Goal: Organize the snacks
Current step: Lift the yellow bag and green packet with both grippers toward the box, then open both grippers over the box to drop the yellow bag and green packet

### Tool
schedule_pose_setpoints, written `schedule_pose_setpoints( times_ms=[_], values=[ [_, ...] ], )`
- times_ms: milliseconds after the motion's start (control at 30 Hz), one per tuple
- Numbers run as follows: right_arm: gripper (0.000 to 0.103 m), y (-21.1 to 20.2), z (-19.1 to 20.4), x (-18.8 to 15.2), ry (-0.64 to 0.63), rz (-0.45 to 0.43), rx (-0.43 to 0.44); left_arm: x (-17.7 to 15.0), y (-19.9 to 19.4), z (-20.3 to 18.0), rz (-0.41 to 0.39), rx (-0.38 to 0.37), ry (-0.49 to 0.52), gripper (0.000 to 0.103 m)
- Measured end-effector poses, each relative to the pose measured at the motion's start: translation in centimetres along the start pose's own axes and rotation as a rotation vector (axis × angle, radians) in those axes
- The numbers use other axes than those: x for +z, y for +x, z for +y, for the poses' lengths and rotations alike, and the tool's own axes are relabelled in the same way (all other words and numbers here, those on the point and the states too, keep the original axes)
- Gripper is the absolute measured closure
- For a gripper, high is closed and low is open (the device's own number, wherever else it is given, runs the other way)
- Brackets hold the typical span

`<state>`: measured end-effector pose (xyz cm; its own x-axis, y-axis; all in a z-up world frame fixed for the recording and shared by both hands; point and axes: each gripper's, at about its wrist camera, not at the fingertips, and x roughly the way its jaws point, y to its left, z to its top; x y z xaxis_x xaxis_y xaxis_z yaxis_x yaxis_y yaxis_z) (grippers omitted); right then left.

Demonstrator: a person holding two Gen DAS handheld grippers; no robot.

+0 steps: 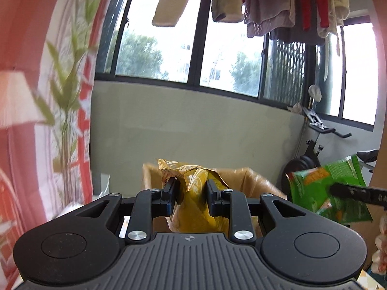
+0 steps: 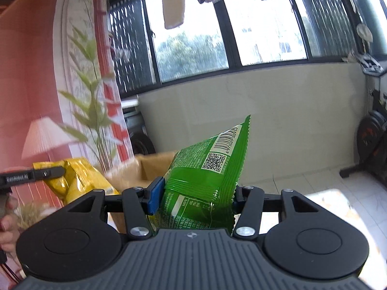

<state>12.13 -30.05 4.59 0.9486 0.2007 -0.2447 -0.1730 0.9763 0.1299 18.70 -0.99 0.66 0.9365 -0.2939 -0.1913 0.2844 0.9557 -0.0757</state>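
- Snacks sit in both grippers: the left gripper [image 1: 191,191] has its jaws pinched tight on a yellow snack bag [image 1: 196,198], and the right gripper [image 2: 197,193] has its jaws clamped, half apart, on a green snack bag [image 2: 205,178].
- Each bag stands roughly upright between its fingers, its long axis rising out of the jaws; the green one tilts so that its barcode corner points up and to the right.
- Just beyond both sets of jaws lies an open cardboard box [image 1: 254,181], lower than the bags and a little farther off. This is probably the place for the snacks, so the coming move would turn on carrying each bag forward and down over its rim.
- The two bags hang near each other, yellow left and green right, so they could brush on the way in.
- Farther out: a pale wall below dark-framed windows, laundry [image 1: 278,4] overhead, a plant [image 2: 94,101] at the left, an exercise bike [image 1: 321,149] at the right. Nothing stands between the jaws and the box.
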Motion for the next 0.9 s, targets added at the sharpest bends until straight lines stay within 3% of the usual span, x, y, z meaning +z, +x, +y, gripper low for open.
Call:
schedule_pose_setpoints(
  times_ms=[200,367,667,900],
  values=[
    [0.049,5.5,1.1,3.7,-0.118,-0.017,0.007,3.0,3.4,-1.1,-0.035,-0.004,0.039,0.076],
    [0.049,10.9,1.1,5.1,-0.131,-0.010,-0.009,4.5,7.8,-1.5,-0.008,0.029,0.074,0.076],
    [0.049,17.8,0.5,4.1,-0.203,0.083,-0.043,4.5,14.4,-1.7,0.062,0.077,0.140,0.076],
    [0.049,20.6,-0.2,2.7,-0.209,0.161,-0.048,3.0,17.4,-1.3,0.129,0.076,0.158,0.076]
  ],
)
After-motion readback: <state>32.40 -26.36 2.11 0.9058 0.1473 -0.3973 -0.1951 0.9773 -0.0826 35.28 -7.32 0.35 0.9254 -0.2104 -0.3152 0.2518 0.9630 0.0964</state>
